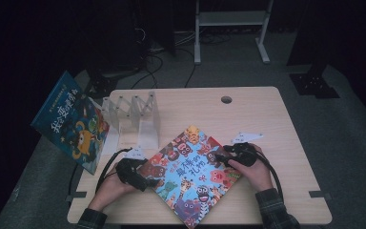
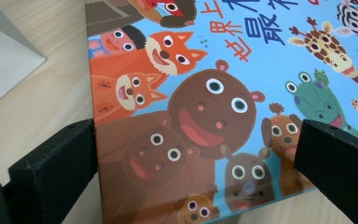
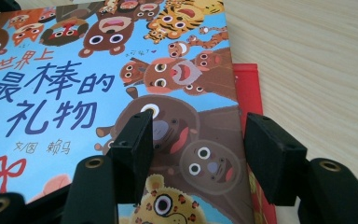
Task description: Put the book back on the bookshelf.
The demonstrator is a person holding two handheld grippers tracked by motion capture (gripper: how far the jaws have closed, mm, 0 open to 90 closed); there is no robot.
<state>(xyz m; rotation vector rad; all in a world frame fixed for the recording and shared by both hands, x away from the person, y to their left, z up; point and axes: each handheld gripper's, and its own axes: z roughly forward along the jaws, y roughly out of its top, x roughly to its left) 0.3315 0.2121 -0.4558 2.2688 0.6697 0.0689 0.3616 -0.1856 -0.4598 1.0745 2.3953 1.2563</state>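
A picture book (image 1: 190, 171) with a blue cover full of cartoon animals lies flat and askew on the wooden table (image 1: 262, 114). My left gripper (image 1: 150, 183) is at the book's near left corner. In the left gripper view its jaws (image 2: 198, 140) stand wide apart with that corner of the book (image 2: 223, 93) between them, not pinched. My right gripper (image 1: 220, 158) is at the book's right edge. In the right gripper view it (image 3: 200, 123) hangs open over the cover (image 3: 65, 84), and a red strip (image 3: 247, 88) shows from under that edge.
A second blue picture book (image 1: 71, 121) leans tilted off the table's left side. A clear folding book stand (image 1: 133, 117) is at the back left of the table. A cable hole (image 1: 226, 99) lies near the far edge. Bare wood lies to the right.
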